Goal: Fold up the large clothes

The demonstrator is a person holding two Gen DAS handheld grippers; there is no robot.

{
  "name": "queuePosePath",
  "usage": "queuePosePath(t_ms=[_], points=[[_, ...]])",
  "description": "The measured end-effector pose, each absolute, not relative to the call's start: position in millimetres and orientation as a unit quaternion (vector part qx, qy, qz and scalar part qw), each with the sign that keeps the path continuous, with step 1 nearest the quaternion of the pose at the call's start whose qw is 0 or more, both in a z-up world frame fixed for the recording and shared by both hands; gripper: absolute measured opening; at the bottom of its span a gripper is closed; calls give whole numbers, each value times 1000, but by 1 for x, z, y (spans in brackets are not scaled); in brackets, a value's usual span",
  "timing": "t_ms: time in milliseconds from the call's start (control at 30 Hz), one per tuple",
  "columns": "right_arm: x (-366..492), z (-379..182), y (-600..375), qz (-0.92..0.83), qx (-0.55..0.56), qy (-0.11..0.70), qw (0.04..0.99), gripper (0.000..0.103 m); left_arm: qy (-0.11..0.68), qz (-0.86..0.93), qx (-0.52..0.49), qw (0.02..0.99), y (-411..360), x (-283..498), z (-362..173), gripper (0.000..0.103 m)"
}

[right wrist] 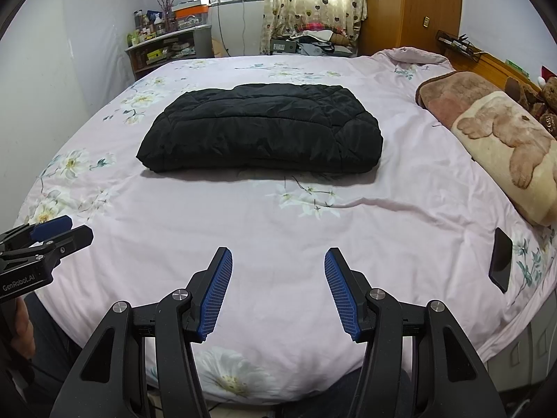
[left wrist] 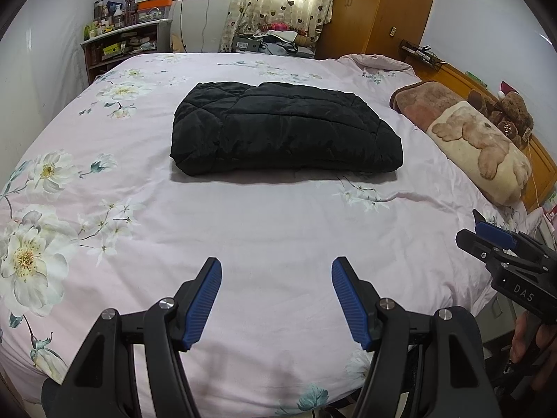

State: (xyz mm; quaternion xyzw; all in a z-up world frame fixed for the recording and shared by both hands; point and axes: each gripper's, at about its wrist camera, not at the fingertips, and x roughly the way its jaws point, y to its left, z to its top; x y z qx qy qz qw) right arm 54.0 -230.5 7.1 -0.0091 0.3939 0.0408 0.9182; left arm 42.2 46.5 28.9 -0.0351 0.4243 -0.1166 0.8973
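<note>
A black quilted jacket (left wrist: 283, 129) lies folded into a thick rectangle in the middle of the bed; it also shows in the right wrist view (right wrist: 261, 129). My left gripper (left wrist: 276, 268) is open and empty, held above the near part of the bed, well short of the jacket. My right gripper (right wrist: 278, 257) is open and empty too, at about the same distance from it. The right gripper shows at the right edge of the left wrist view (left wrist: 494, 233), and the left gripper at the left edge of the right wrist view (right wrist: 52, 230).
The bed has a pink floral cover (left wrist: 278, 226). A rolled bear-print blanket (right wrist: 504, 146) and a teddy bear (left wrist: 515, 111) lie along the headboard at the right. A black phone (right wrist: 501, 261) lies near the bed's right edge. Shelves (left wrist: 122, 45) stand at far left.
</note>
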Motion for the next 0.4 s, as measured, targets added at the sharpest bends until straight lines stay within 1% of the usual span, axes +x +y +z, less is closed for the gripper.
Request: queuePosePath(t_ms=[400], points=[[54,3,-234,40,-9,394,918,56,420,-109,-37,900,47,43,27,68]])
